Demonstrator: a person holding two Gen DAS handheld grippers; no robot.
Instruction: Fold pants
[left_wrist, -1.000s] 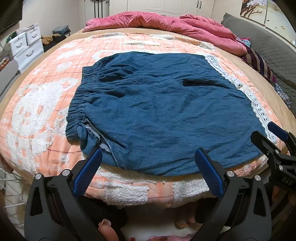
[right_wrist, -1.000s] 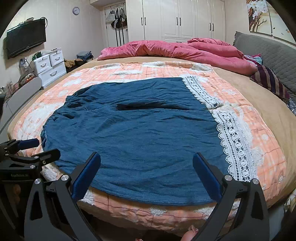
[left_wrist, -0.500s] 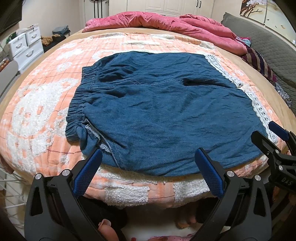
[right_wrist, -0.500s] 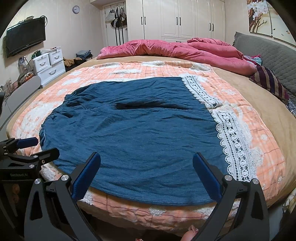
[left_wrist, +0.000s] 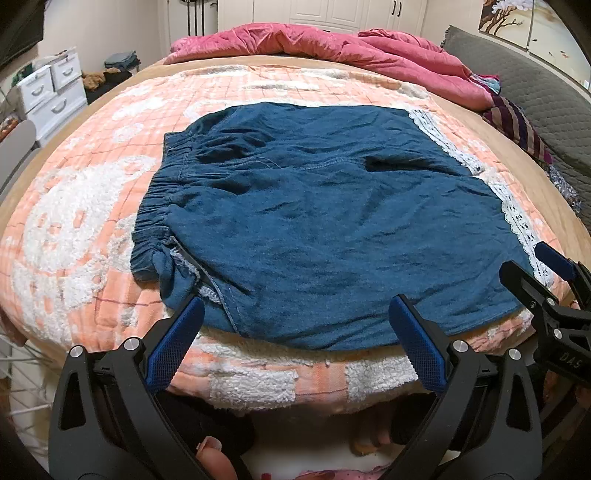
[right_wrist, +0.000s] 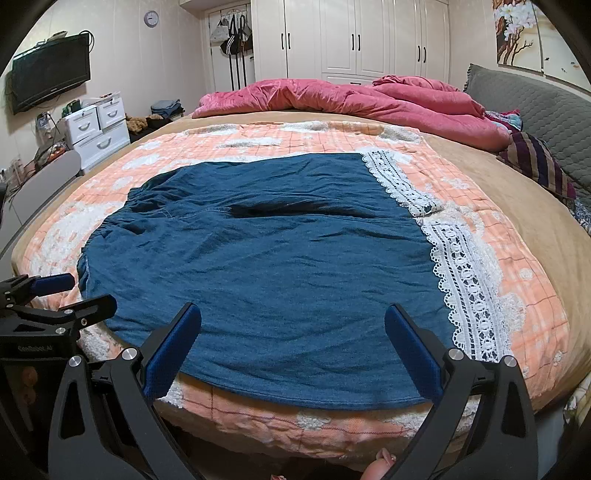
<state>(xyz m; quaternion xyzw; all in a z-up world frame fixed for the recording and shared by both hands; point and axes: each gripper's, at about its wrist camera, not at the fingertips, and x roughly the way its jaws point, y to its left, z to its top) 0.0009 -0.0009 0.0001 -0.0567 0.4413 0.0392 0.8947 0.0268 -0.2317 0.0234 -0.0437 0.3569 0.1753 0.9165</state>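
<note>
Blue denim pants (left_wrist: 332, 229) with lace hems (right_wrist: 465, 288): I see them flat on the bed (right_wrist: 524, 236). My left gripper (left_wrist: 295, 332) and right gripper (right_wrist: 293, 334): fingers released, hovering at near edge.

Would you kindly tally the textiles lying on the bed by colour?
Blue: 1, the pants
Pink: 1, the comforter
Orange-and-white: 1, the blanket
Dark striped: 1, the striped cloth
Total: 4

I see blue denim pants (left_wrist: 332, 225) spread flat on the bed, elastic waistband left, white lace-trimmed hems right.
</note>
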